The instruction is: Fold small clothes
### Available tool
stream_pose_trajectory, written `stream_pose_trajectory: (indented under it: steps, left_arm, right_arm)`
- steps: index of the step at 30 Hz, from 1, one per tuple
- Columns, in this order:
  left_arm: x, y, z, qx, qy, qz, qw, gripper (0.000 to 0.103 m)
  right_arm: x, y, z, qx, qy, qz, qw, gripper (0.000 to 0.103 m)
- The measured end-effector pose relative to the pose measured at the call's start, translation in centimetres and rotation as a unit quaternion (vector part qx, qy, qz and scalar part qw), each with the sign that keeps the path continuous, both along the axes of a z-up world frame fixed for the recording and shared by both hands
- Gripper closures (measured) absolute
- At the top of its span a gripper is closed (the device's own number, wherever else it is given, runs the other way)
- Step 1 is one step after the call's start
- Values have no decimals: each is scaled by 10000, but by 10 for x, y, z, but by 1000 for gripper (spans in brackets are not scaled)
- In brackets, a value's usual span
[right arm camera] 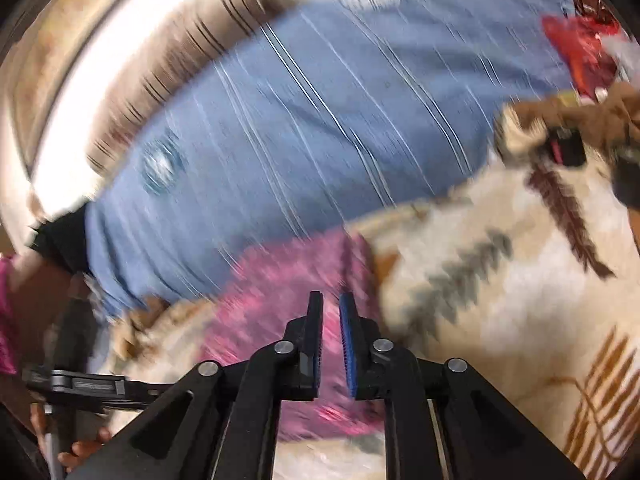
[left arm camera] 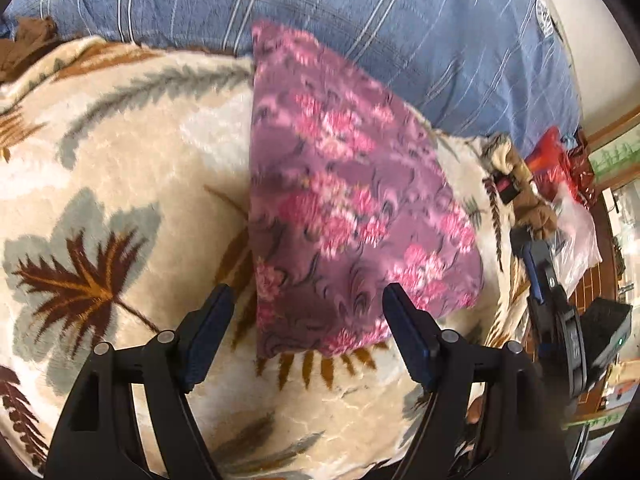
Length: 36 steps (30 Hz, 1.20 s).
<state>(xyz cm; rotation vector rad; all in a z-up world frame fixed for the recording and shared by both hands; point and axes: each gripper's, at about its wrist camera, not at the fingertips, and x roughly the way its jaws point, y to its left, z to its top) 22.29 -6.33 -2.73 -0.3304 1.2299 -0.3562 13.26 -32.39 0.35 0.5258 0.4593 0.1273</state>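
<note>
A purple cloth with pink flowers (left arm camera: 344, 200) lies folded in a long strip on a cream blanket with leaf patterns (left arm camera: 120, 168). My left gripper (left arm camera: 308, 304) is open and empty, just above the cloth's near end. In the right wrist view, which is blurred, the same cloth (right arm camera: 288, 280) lies under my right gripper (right arm camera: 331, 308). Its jaws stand nearly closed with a narrow gap and nothing between them. The right gripper also shows at the right edge of the left wrist view (left arm camera: 540, 276).
A blue striped pillow (left arm camera: 360, 20) lies behind the cloth. A brown garment (left arm camera: 528, 192), a red bag (left arm camera: 556, 152) and a clear plastic bag (left arm camera: 576, 232) sit at the blanket's right edge. The floor lies beyond that edge.
</note>
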Motion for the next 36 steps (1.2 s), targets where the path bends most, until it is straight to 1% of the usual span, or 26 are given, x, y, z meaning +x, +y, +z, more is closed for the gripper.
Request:
stream_pose_trajectory:
  steps: [1, 4, 6, 7, 8, 9, 10, 12, 14, 16, 18, 19, 20, 21, 22, 25, 28, 29, 30, 31, 32, 34, 35, 36]
  left_arm:
    - [1, 0, -1, 30, -15, 31, 10000, 26]
    - [3, -5, -16, 153, 159, 45, 9997, 26]
    - [6, -4, -33, 321, 359, 58, 9988, 26]
    - [6, -3, -43, 349, 464, 61, 9983, 26]
    - [4, -1, -44, 282, 335, 71, 9990, 26]
    - [2, 0, -40, 253, 248, 56, 9994, 26]
    - [2, 1, -39, 225, 255, -6, 9994, 26]
    - [4, 6, -35, -29, 319, -138, 9994, 26]
    - [9, 19, -23, -272, 150, -24, 9995, 26]
    - [18, 30, -12, -358, -15, 148, 9992, 26]
    - [34, 37, -6, -355, -52, 292, 9989, 26]
    - [43, 39, -4, -360, -29, 361, 9987, 26]
    - [53, 40, -4, -406, -3, 412, 9983, 26]
    - [60, 41, -4, -430, 18, 438, 9981, 26]
    - [68, 39, -5, -438, 52, 474, 9979, 26]
    - [89, 30, -17, -415, 188, 495, 9977, 26]
    - [102, 26, -29, -437, 374, 487, 9972, 26]
    - [103, 27, -29, -480, 399, 472, 9969, 26]
    - [105, 24, -30, -548, 360, 428, 9969, 26]
    - [105, 20, -29, -529, 306, 401, 9973, 26]
    - [106, 15, -29, -382, 209, 369, 9984, 26]
    - [109, 6, -33, -37, 56, 318, 9995, 26]
    - [113, 0, -39, 121, 70, 292, 9995, 26]
    - [114, -4, -45, 186, 161, 272, 9993, 25]
  right_arm:
    - [1, 3, 0, 20, -5, 62, 10000, 74]
    - [16, 13, -13, -45, 374, 274, 9989, 72]
    - [31, 16, -32, -200, 999, 322, 9943, 73]
    - [39, 17, -44, -322, 1385, 282, 9894, 76]
    - [45, 15, -57, -399, 1746, 285, 9834, 81]
    - [44, 13, -60, -391, 1720, 258, 9840, 84]
    - [40, 10, -58, -350, 1628, 214, 9858, 86]
    - [36, 1, -51, -73, 1459, 191, 9891, 81]
    - [28, -11, -43, 212, 1179, 10, 9928, 79]
    - [27, -23, -36, 566, 931, -106, 9940, 77]
    - [39, -35, -36, 1063, 786, -183, 9911, 68]
    - [47, -39, -36, 1293, 815, -170, 9881, 64]
    - [60, -42, -38, 1499, 896, -158, 9845, 64]
    - [75, -42, -40, 1622, 999, -72, 9817, 63]
    - [89, -38, -42, 1635, 1120, 28, 9802, 60]
    - [139, -30, -52, 1401, 1691, 117, 9755, 59]
    - [177, -18, -65, 1193, 2111, 229, 9699, 59]
    - [188, -12, -67, 1096, 2207, 389, 9684, 68]
    - [192, -6, -65, 967, 2190, 553, 9693, 83]
    - [193, -1, -58, 724, 2088, 583, 9735, 98]
    - [191, 1, -48, 559, 1851, 617, 9792, 98]
    - [183, -2, -38, 644, 1492, 528, 9853, 98]
    - [182, -7, -40, 720, 1500, 369, 9854, 98]
    - [185, -9, -48, 662, 1656, 239, 9837, 98]
